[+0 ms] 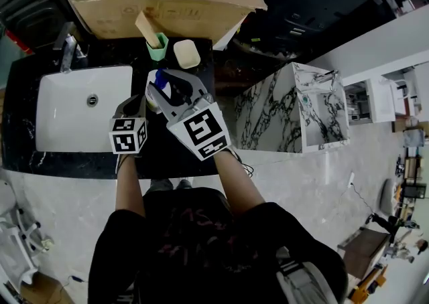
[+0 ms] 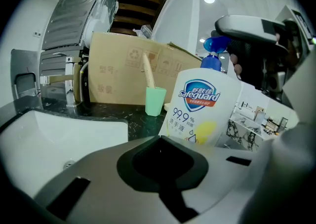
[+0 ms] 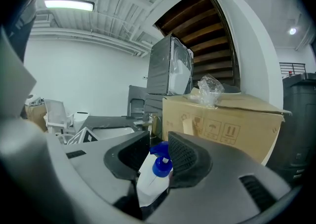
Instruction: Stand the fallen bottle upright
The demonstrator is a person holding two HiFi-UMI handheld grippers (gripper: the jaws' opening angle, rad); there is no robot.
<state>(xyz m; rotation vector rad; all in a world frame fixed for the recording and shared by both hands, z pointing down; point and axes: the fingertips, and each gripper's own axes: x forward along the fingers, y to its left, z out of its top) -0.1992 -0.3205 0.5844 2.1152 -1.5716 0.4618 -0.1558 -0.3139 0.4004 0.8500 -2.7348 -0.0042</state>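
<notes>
Beyond left hand-held gripper (image 2: pixel 162 144), bottle (image 2: pixel 203 107) shows its label.

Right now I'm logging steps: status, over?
Left tool shut, empty. Right tool open around pump. Bottle upright on counter. Green cup stands apart behind.

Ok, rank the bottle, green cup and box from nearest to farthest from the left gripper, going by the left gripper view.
1. Bottle: upright just past the left gripper, slightly to the right.
2. Green cup: further back, left of the bottle.
3. Box: farthest, behind the cup.
</notes>
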